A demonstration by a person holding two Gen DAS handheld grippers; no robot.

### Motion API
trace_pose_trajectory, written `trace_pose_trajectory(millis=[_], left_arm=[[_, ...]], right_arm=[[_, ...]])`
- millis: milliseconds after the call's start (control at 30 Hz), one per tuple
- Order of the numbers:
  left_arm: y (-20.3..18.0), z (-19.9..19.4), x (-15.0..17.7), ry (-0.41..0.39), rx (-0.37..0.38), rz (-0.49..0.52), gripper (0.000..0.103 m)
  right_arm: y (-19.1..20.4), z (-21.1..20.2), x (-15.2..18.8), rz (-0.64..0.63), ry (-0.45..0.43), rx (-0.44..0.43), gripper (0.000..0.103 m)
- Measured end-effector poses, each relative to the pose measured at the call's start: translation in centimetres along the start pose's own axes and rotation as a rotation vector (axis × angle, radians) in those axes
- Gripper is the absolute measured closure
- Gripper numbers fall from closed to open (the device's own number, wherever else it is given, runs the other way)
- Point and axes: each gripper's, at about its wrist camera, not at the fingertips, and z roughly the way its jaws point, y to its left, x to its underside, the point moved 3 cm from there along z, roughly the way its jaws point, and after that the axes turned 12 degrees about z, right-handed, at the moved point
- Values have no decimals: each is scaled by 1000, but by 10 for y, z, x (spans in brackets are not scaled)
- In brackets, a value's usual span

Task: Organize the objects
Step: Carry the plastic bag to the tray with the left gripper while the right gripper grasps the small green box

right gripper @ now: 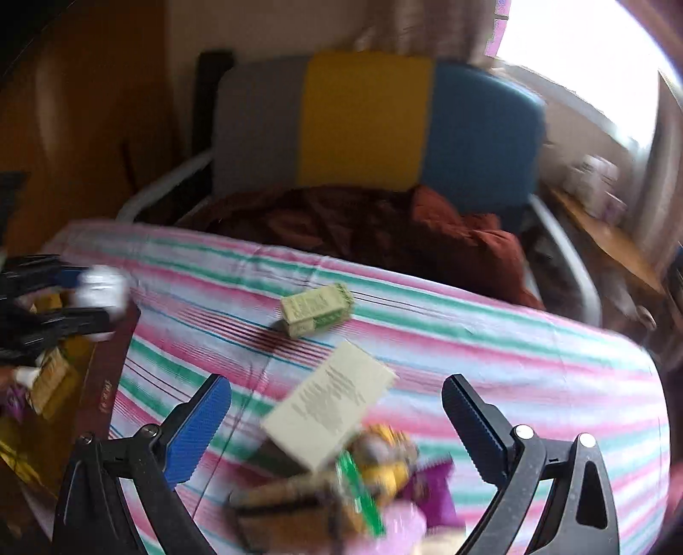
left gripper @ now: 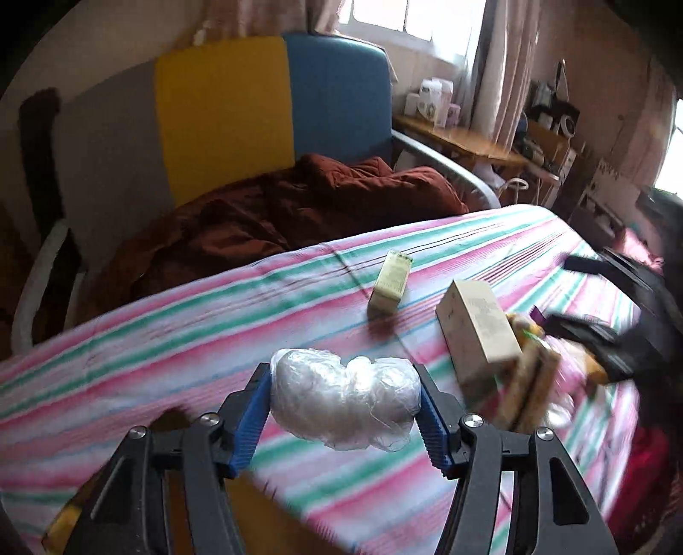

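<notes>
While a crumpled clear plastic bundle (left gripper: 345, 399) is clamped by the left claw (left gripper: 345, 410), the right claw (right gripper: 337, 422) is held spread — above a pale rectangular cardboard box (right gripper: 328, 405).

A striped pink, green and white cloth (left gripper: 179, 341) covered the surface from 6 to 3 o'clock. Behind it, at 11 o'clock, stood a chair (left gripper: 222, 115) with 3 panels, gray, yellow and blue, holding a rust-brown blanket (left gripper: 299, 200). Bright windows (left gripper: 410, 21) glared at 12 o'clock beside pale curtains (left gripper: 508, 77); a wooden desk (left gripper: 465, 141) sat at 2 o'clock.
</notes>
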Motion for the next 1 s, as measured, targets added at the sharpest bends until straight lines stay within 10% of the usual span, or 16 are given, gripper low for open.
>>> trace_pose_trajectory(millis=[633, 1000], left_arm=[[83, -67, 104, -40, -17, -343, 36], [78, -69, 118, -34, -40, -382, 36]], right_arm=[[38, 158, -49, -294, 390, 58, 10], [60, 97, -32, -308, 289, 35, 26]])
